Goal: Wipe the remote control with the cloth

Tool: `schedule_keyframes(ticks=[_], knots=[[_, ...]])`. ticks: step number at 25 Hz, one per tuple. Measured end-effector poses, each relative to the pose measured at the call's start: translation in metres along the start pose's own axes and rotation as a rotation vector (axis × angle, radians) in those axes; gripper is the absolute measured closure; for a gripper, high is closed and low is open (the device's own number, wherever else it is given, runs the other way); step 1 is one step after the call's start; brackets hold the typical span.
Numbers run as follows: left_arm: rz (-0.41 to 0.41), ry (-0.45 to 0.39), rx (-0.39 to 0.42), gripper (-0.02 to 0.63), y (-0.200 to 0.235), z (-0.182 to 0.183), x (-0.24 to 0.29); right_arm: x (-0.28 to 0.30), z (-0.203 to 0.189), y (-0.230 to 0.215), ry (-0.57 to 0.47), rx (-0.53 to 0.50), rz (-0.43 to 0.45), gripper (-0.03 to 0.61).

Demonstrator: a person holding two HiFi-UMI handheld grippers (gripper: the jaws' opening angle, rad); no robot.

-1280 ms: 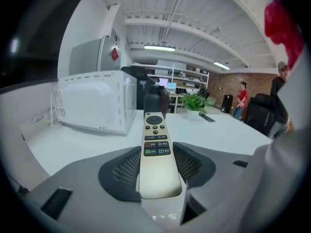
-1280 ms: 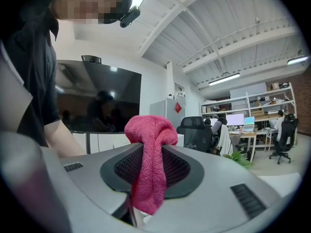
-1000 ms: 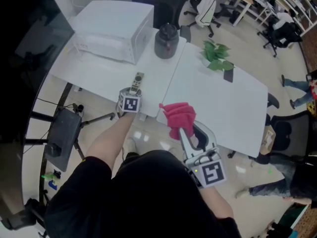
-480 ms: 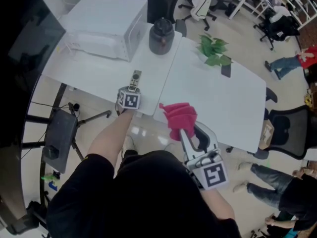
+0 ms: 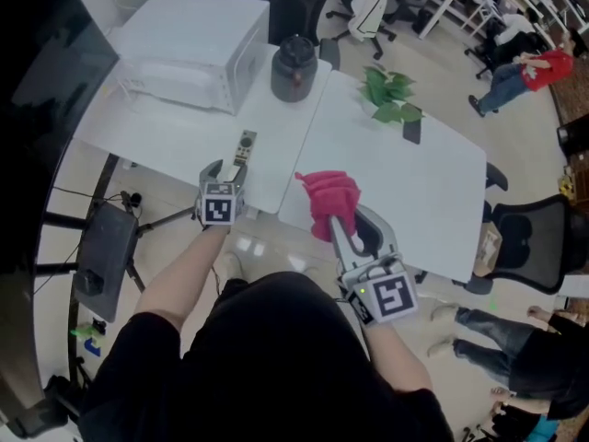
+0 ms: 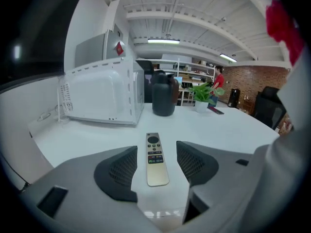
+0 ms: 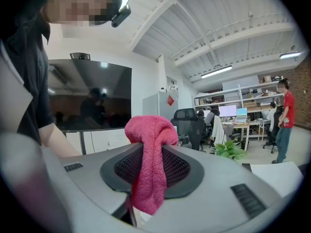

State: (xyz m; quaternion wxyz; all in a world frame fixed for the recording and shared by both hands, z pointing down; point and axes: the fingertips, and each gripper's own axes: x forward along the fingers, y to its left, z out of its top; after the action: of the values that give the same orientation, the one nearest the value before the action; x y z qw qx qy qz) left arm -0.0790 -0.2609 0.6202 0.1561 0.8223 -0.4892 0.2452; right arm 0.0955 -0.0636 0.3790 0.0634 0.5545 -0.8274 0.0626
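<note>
Tabletops (image 5: 414,187): I count two, both white, butted along one seam. On them sit one white microwave (image 5: 198,44) at the far left and one dark jug (image 5: 294,65) at three o'clock from it. There is also one leafy plant (image 5: 390,95), with one dark flat slab (image 5: 411,132) just beside it at five o'clock; what that slab is I cannot make out. One remote (image 6: 156,159) lies flat close to the near edge of the left top, just left of the seam, at seven o'clock from the jug. My left gripper (image 5: 226,168) stands wide, its jaws having just been opening; the remote lies between them and neither pad touches it. In the head view the remote's near end is hidden behind that gripper. My right gripper (image 7: 151,163) is clamped on the one pink cloth (image 7: 148,154), at four o'clock from the remote by the near edge. Bare top lies open between cloth and plant.
</note>
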Motion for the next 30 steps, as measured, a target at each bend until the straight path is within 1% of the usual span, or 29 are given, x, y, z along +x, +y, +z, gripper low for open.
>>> schedule_keyframes(ticks=[3,6,11,16,20,24,26,30], knots=[[-0.032,-0.089,-0.007,0.356,-0.005,0.024,-0.041,0.014,-0.015,-0.018,0.042,0.004,-0.034,0.462],[-0.071,-0.147,-0.015,0.356,-0.015,0.045,-0.08,0.033,-0.039,-0.038,0.099,-0.007,-0.073,0.462],[-0.11,-0.224,-0.001,0.356,-0.03,0.069,-0.132,0.077,-0.102,-0.074,0.243,-0.036,-0.125,0.46],[-0.134,-0.256,0.031,0.356,-0.043,0.081,-0.166,0.115,-0.187,-0.107,0.449,-0.025,-0.163,0.459],[-0.138,-0.259,0.058,0.357,-0.05,0.086,-0.18,0.129,-0.246,-0.124,0.612,0.006,-0.182,0.456],[-0.126,-0.258,0.089,0.357,-0.051,0.087,-0.185,0.134,-0.277,-0.134,0.718,0.018,-0.197,0.453],[-0.127,-0.262,0.111,0.357,-0.05,0.085,-0.185,0.137,-0.287,-0.135,0.748,0.04,-0.192,0.449],[-0.119,-0.263,0.119,0.357,-0.051,0.087,-0.187,0.139,-0.299,-0.138,0.789,0.055,-0.183,0.431]])
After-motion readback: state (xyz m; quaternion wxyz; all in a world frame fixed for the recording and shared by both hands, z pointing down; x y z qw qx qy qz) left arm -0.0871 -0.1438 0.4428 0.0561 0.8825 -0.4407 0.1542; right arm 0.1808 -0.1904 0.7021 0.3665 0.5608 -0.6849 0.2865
